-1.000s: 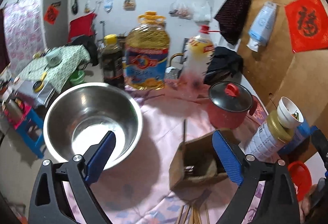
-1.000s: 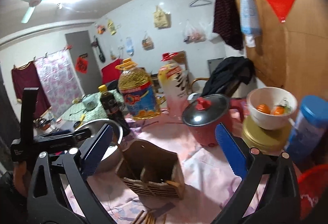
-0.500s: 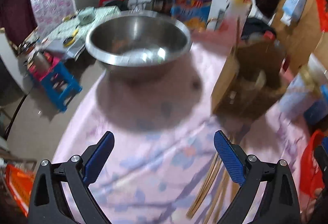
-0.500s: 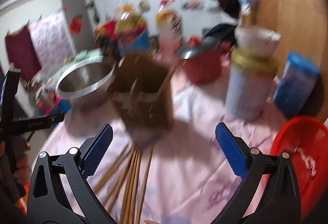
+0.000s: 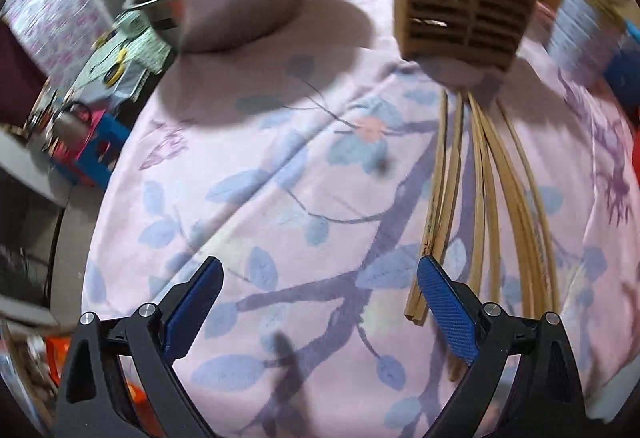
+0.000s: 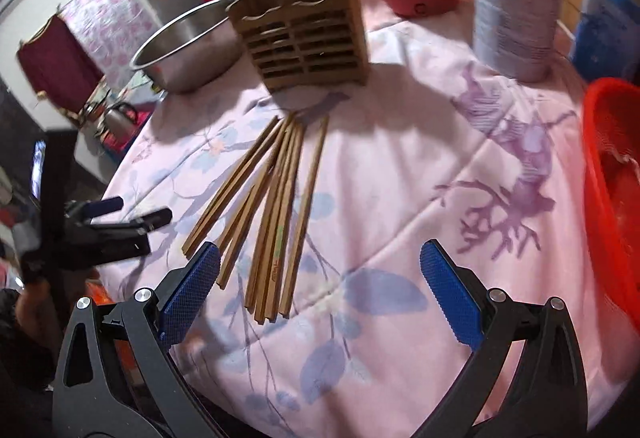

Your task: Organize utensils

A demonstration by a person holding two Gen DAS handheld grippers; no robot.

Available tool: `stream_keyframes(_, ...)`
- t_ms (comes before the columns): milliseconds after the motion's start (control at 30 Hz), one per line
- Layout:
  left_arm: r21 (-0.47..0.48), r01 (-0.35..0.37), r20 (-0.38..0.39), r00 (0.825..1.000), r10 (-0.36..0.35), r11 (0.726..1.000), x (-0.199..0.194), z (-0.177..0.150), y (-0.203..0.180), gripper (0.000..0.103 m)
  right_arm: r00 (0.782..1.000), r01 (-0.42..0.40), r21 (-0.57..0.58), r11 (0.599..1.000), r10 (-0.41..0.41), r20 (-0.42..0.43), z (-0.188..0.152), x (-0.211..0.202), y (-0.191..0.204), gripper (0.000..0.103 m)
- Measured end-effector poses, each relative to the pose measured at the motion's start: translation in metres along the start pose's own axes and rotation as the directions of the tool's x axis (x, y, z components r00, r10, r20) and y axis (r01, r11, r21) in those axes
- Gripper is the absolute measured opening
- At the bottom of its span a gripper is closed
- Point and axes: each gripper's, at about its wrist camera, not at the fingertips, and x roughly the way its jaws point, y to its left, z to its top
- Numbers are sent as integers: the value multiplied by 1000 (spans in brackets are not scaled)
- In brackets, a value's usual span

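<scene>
Chopsticks, a fan of bare wooden sticks (image 6: 276, 205), lie on the pink floral-clothed bench (image 6: 400, 197), tips toward the slatted brown wooden utensil holder (image 6: 308, 41) at twelve o'clock. A second ago both cameras looked level across the room; now both tilt down over the sticks, so picking up can begin. The right claw (image 6: 320, 286) is spread wide and empty above their near ends; the left claw (image 5: 320, 298), at nine o'clock, is likewise spread.
</scene>
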Motion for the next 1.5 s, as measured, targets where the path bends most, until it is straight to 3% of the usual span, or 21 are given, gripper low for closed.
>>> stream_keyframes(133,36,52,-4,999,-52,998,11,-2,-1,96,998,59,11,998,-59,39,-5,-17,4,97)
stream_keyframes(267,92,61,9,998,-62,994,19,-5,-5,96,990,120,43,992,-123,69,-7,-32,3,97)
stream_keyframes(567,139,128,34,990,-134,982,32,5,-6,96,962,232,117,966,-245,117,-18,-61,0,97)
stream_keyframes(767,152,156,41,986,-163,976,39,17,-13,96,949,271,141,952,-289,128,-26,-71,0,97)
stream_keyframes(867,182,135,49,988,-146,974,43,16,-22,97,945,281,154,947,-302,130,-28,-74,-2,97)
stream_keyframes(1033,130,132,62,988,-141,983,46,19,-13,95,941,286,164,944,-309,137,-29,-78,-4,97)
stream_keyframes(1200,86,125,76,988,-132,988,41,11,11,70,955,248,149,957,-267,132,-23,-70,0,97)
stream_keyframes(1267,64,143,83,986,-148,988,35,4,22,42,962,224,132,965,-241,127,-20,-64,5,97)
stream_keyframes(1367,52,157,88,983,-161,986,30,-6,30,20,973,184,95,978,-195,124,-15,-55,17,97)
stream_keyframes(1500,47,158,95,982,-162,986,26,-17,32,10,981,145,36,989,-148,122,-11,-47,31,97)
